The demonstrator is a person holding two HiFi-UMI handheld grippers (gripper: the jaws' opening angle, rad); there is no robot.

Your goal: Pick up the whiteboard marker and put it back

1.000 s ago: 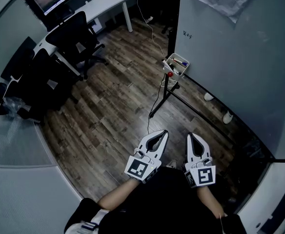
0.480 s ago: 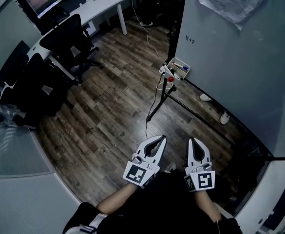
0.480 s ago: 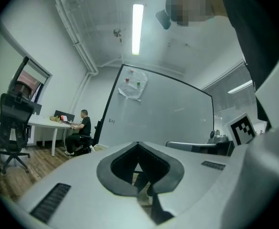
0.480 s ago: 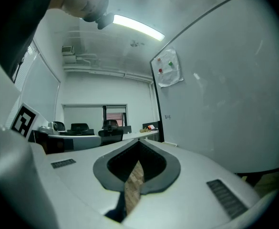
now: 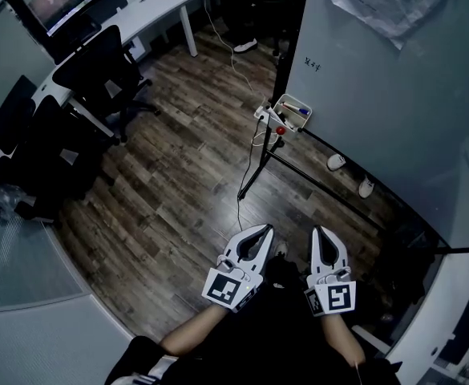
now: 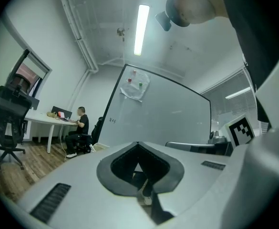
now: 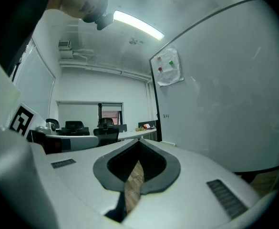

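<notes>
- Left gripper (image 5: 263, 229): I read the jaws as closed tip to tip, with nothing between them.
- Right gripper (image 5: 319, 232): same, jaws together and empty.
- Both are held level and side by side, close in front of the person's body, over the wood floor (image 5: 178, 175).
- Whiteboard markers (image 5: 293, 108) lie in a small white tray (image 5: 297, 123) at the lower corner of the whiteboard (image 5: 378, 79). They are well apart from both grippers. I can't tell which one is the target.
- The whiteboard stands to the right. Black office chairs (image 5: 98, 62) and a white desk (image 5: 150, 10) are on the left.
- The left gripper view shows a person seated at that desk.
</notes>
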